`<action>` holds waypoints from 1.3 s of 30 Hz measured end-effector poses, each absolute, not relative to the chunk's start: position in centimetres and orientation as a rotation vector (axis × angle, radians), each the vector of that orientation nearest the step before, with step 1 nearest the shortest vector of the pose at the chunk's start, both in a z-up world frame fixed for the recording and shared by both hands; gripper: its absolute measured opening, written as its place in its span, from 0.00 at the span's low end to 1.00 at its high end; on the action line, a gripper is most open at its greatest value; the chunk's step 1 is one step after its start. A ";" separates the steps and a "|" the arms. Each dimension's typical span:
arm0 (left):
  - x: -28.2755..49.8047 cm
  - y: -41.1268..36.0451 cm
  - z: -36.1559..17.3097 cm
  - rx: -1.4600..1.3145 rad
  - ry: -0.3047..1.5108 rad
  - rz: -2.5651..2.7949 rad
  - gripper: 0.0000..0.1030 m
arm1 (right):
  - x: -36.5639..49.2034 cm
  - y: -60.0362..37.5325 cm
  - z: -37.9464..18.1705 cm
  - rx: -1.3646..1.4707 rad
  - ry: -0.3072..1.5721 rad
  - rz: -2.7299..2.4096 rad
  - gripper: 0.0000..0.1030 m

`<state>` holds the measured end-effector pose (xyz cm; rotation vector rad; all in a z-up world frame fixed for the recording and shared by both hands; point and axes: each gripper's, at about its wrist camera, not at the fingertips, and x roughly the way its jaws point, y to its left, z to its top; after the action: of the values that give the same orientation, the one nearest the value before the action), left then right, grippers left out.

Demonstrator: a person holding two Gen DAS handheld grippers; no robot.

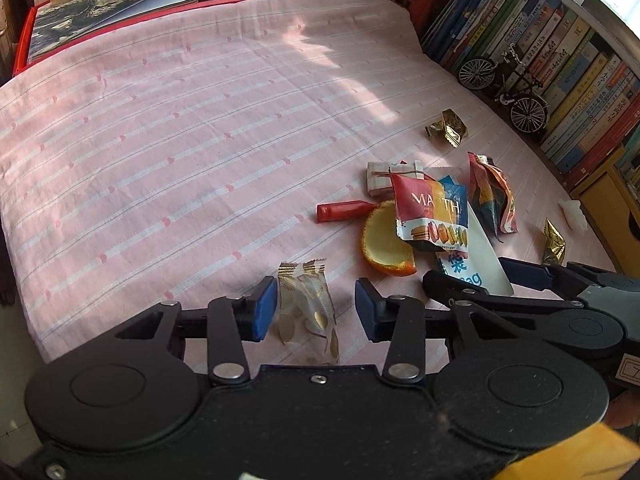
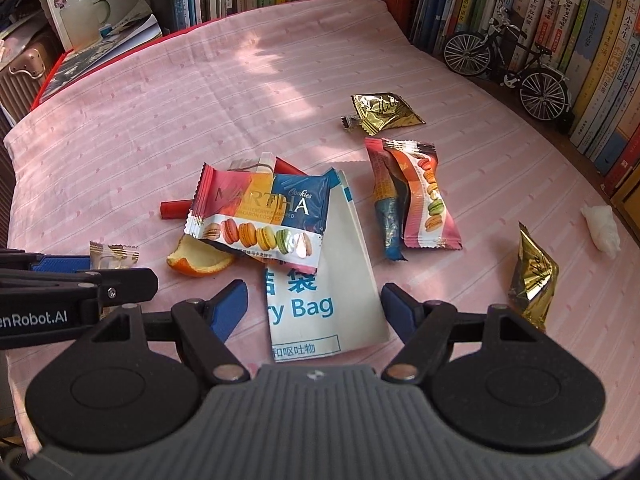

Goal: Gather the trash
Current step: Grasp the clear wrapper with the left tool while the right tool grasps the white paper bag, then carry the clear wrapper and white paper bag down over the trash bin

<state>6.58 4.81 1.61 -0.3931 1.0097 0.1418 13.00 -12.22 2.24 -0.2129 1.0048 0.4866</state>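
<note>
Right wrist: two macaron wrappers (image 2: 260, 216), two gold wrappers (image 2: 384, 112), right hand-held gripper (image 2: 314, 308) apart, left hand-held gripper (image 1: 316, 308) apart around clear wrapper (image 1: 308, 304).

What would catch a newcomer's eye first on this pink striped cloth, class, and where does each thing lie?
The bright macaron-printed cookie wrapper lies mid-cloth over a white paper bag with blue lettering, with a curved orange peel at its left edge. A shiny gold foil wrapper lies beyond them, toward the black model bicycle by the books. Nearest, the left gripper straddles a clear gold-leaf-printed wrapper.
</note>
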 end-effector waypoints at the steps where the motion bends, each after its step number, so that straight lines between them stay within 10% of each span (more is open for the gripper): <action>1: 6.6 4.9 1.6 -0.399 1.011 0.141 0.23 | 13.0 -12.2 2.2 -0.204 1.001 0.489 0.78; 11: 6.4 3.9 3.3 -0.382 0.970 0.086 0.13 | 11.7 -14.7 3.6 -0.079 0.983 0.442 0.49; 39: -0.7 3.3 8.5 -0.315 0.938 -0.038 0.09 | 2.4 -21.4 8.1 0.154 0.990 0.116 0.28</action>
<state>-0.67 3.28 8.53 -0.3147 0.9382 -0.0376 2.38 -21.38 8.11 0.1540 0.9895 0.1162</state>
